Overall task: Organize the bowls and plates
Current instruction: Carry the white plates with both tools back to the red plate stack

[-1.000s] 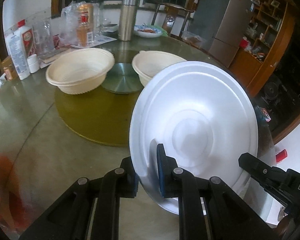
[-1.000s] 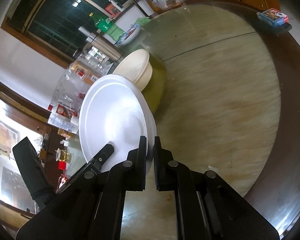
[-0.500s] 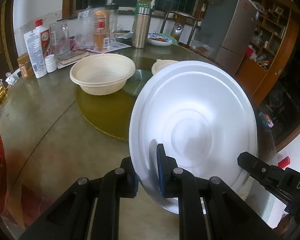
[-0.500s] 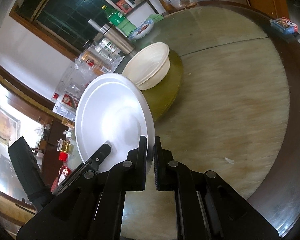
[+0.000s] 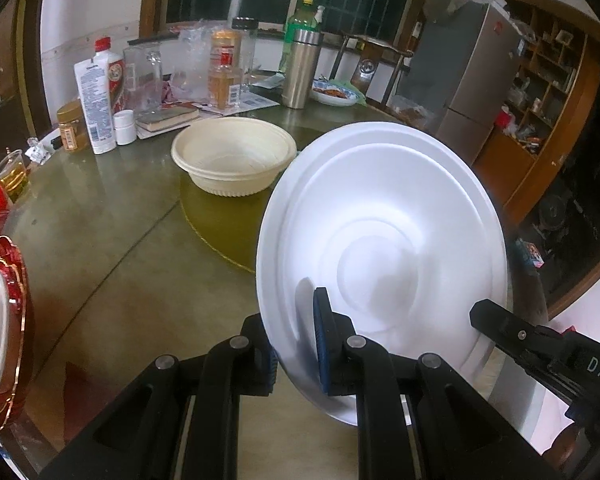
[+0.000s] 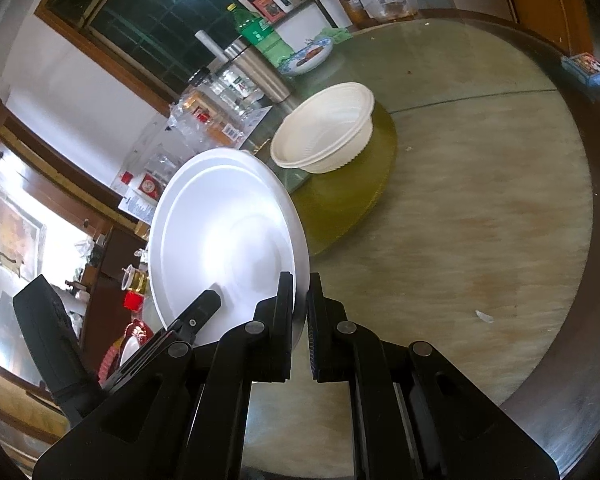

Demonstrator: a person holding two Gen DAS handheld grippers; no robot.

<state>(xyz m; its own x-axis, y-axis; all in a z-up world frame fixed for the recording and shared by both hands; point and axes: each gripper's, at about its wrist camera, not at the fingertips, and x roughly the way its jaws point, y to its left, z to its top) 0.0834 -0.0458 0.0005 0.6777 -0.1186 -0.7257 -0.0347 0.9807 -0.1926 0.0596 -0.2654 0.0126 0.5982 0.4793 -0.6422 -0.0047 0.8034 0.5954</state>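
Above the round glass-topped table (image 5: 100, 248), the left gripper (image 5: 296, 344) pinches the white plate (image 5: 384, 240) by its near rim, the plate standing on edge, its opposite rim clamped in the right gripper (image 6: 300, 320).

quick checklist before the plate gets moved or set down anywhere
1. Left gripper shut on the white plate rim: ok.
2. Right gripper shut on the plate's opposite rim: ok.
3. Plate clear of the table: ok, held tilted above it.
4. Cream bowl apart from the plate: ok.
5. Second bowl nested in it: cannot tell.
6. Where the plate should land: cannot tell; a red dish shows at the left edge.
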